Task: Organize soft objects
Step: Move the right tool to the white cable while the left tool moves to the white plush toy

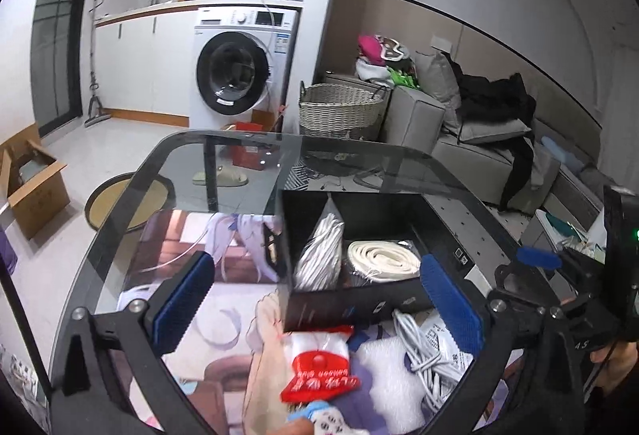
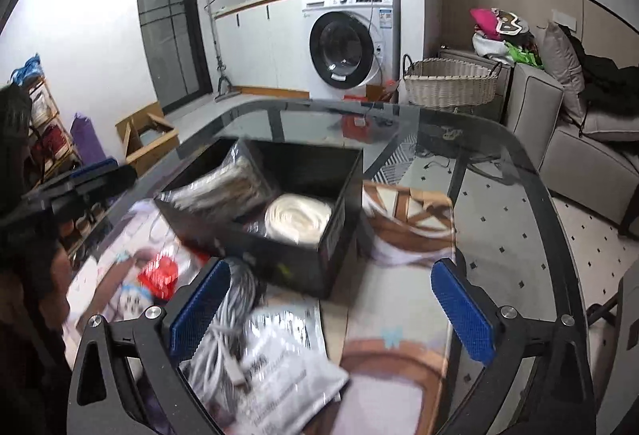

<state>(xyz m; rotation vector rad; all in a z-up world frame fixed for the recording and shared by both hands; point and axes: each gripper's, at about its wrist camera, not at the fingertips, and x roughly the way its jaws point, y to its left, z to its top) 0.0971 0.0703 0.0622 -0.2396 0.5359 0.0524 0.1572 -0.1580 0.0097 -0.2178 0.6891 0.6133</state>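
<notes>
Left gripper (image 1: pixel 315 311): fingers spread wide, nothing between the blue pads; it hovers over the lower centre of the left wrist view, above the pile of soft items.
Right gripper (image 2: pixel 331 311): also spread wide and holding nothing, low in the right wrist view over the grey pouch (this view is motion-blurred).
Black box (image 1: pixel 359 299): open-topped, centre of the left wrist view, standing on the glass table (image 1: pixel 191 155); a divider splits it into compartments.
Bagged white cords (image 1: pixel 319 251): a clear packet standing tilted in the box's left compartment, its top leaning against the divider.
Coiled cream band (image 1: pixel 381 259): lying flat in the box's right compartment, beside the packet.
Red-labelled packet (image 1: pixel 319 371): clear bag with a red header card, just below the box's near wall in the lower centre.
White cable bundle (image 1: pixel 419 351): loose coil to the right of the red packet, close by the left gripper's right pad.
Grey pouch (image 2: pixel 275 367): printed plastic bag at the lower centre of the right wrist view, partly over the cable bundle.
Printed mat (image 1: pixel 207 315): illustrated sheet lying under the box and the pile.
Background: washing machine (image 1: pixel 239 67) upper centre, wicker basket (image 1: pixel 339 111) to its right, grey sofa (image 1: pixel 479 151) at right with clothes on it (dark garments mostly).
</notes>
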